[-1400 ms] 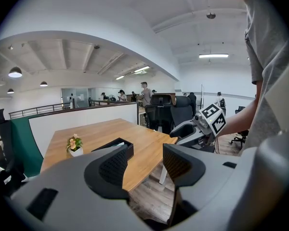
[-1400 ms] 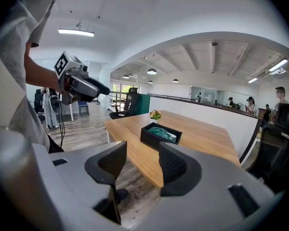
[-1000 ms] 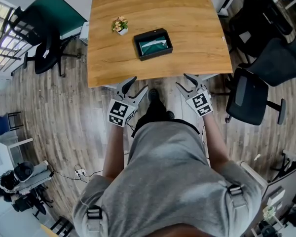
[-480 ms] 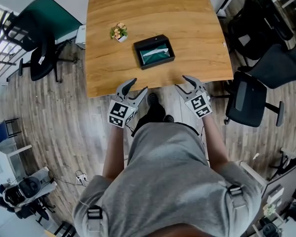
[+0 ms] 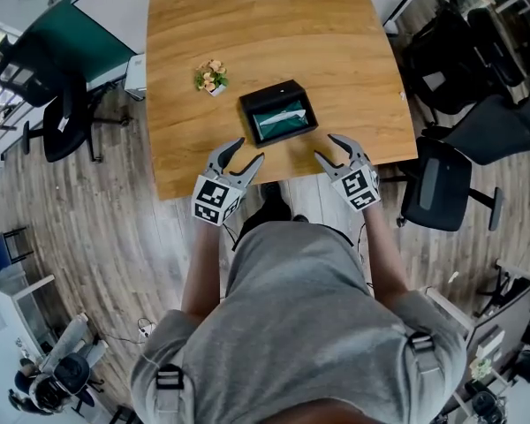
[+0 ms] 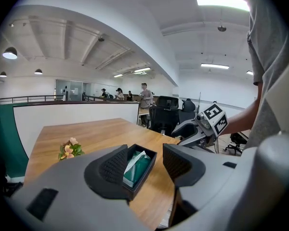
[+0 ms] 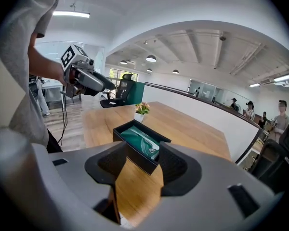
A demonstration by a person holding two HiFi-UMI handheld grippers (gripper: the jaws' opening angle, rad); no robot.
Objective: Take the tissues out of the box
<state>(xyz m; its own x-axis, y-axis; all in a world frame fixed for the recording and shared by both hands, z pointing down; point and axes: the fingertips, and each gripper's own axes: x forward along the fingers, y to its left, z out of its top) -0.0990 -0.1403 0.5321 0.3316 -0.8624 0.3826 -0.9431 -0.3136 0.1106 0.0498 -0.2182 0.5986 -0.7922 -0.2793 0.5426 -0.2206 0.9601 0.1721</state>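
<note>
A black open tissue box (image 5: 278,113) sits on the wooden table (image 5: 336,51), holding a green pack with a white tissue (image 5: 281,118) sticking up. My left gripper (image 5: 243,154) hovers open at the table's near edge, left of the box. Its mate, the right gripper (image 5: 329,147), is open at the near edge, just right of the box. Neither touches the box. Between the left jaws I see the tissue box (image 6: 138,166); the right gripper (image 6: 195,131) shows beyond it. From the right gripper view the tissue box (image 7: 140,148) lies ahead, with the left gripper (image 7: 89,83) beyond.
A small potted flower (image 5: 212,76) stands left of the box on the table. Black office chairs (image 5: 442,184) crowd the right side, and another chair (image 5: 57,104) stands at the left. A green partition (image 5: 79,51) runs by the table's far left corner.
Both grippers have moved forward from below the table edge to the edge itself, closer to the box. Their jaws stay open.
</note>
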